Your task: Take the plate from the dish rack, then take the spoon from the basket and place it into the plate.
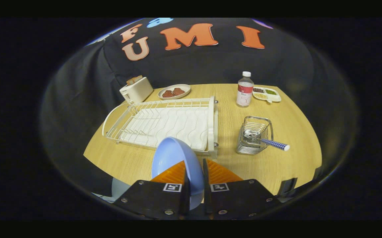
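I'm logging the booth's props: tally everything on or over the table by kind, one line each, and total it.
Dishes: 3 (blue plate clamped in the jaws, plate of meat patties, divided snack tray)
Wire holders: 2 (dish rack, basket)
Spoon: 1
Bottle: 1
Toaster: 1
Total: 8

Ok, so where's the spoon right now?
In the gripper view the spoon sits in the wire basket, its handle sticking out over the rim, to the right of the dish rack and beyond the gripper, which holds the blue plate.
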The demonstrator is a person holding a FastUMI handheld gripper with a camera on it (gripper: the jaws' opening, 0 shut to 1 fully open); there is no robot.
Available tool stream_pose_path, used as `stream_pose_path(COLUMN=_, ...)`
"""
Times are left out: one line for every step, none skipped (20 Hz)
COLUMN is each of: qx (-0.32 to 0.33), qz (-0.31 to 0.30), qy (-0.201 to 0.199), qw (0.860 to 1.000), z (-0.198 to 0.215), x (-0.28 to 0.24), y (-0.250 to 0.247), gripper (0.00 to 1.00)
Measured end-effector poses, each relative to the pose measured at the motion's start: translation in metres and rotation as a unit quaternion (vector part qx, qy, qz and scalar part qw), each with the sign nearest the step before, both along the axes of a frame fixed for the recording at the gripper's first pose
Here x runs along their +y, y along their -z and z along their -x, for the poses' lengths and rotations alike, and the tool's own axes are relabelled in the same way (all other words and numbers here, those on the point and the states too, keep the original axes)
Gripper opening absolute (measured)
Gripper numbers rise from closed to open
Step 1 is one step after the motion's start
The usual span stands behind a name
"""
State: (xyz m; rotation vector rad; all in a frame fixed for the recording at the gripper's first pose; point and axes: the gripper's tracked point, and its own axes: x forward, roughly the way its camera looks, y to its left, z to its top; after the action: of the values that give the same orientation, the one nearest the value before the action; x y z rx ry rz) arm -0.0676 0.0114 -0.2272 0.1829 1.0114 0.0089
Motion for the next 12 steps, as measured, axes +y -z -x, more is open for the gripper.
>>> stream_pose_path(qx=0.007, qz=-0.014, qy=0.014, qw=1.000, z=0.011, x=0.000, y=0.013, gripper=0.17)
stream_pose_path(qx=0.012, qz=-0.030, qy=0.023, qw=0.999, z=0.017, x=0.001, y=0.025, gripper=0.17)
stream_pose_path(qx=0.016, qz=-0.045, qy=0.031, qw=0.998, z=0.023, x=0.003, y=0.035, gripper=0.17)
stream_pose_path(qx=0.016, qz=-0.064, qy=0.035, qw=0.997, z=0.024, x=0.007, y=0.042, gripper=0.17)
stream_pose_path(qx=0.013, qz=-0.078, qy=0.042, qw=0.996, z=0.024, x=0.007, y=0.045, gripper=0.17)
stream_pose_path(qx=0.004, qz=-0.083, qy=0.046, qw=0.996, z=0.022, x=0.005, y=0.047, gripper=0.17)
stream_pose_path(qx=-0.006, qz=-0.082, qy=0.048, qw=0.995, z=0.019, x=0.001, y=0.050, gripper=0.17)
stream_pose_path(qx=-0.014, qz=-0.086, qy=0.047, qw=0.995, z=0.017, x=0.000, y=0.051, gripper=0.17)
stream_pose_path(qx=-0.018, qz=-0.088, qy=0.042, qw=0.995, z=0.018, x=0.001, y=0.053, gripper=0.17)
stream_pose_path(qx=-0.022, qz=-0.092, qy=0.041, qw=0.995, z=0.019, x=0.001, y=0.054, gripper=0.18)
stream_pose_path(qx=-0.028, qz=-0.093, qy=0.041, qw=0.994, z=0.018, x=0.000, y=0.055, gripper=0.18)
stream_pose_path(qx=-0.041, qz=-0.093, qy=0.050, qw=0.994, z=0.016, x=-0.001, y=0.056, gripper=0.18)
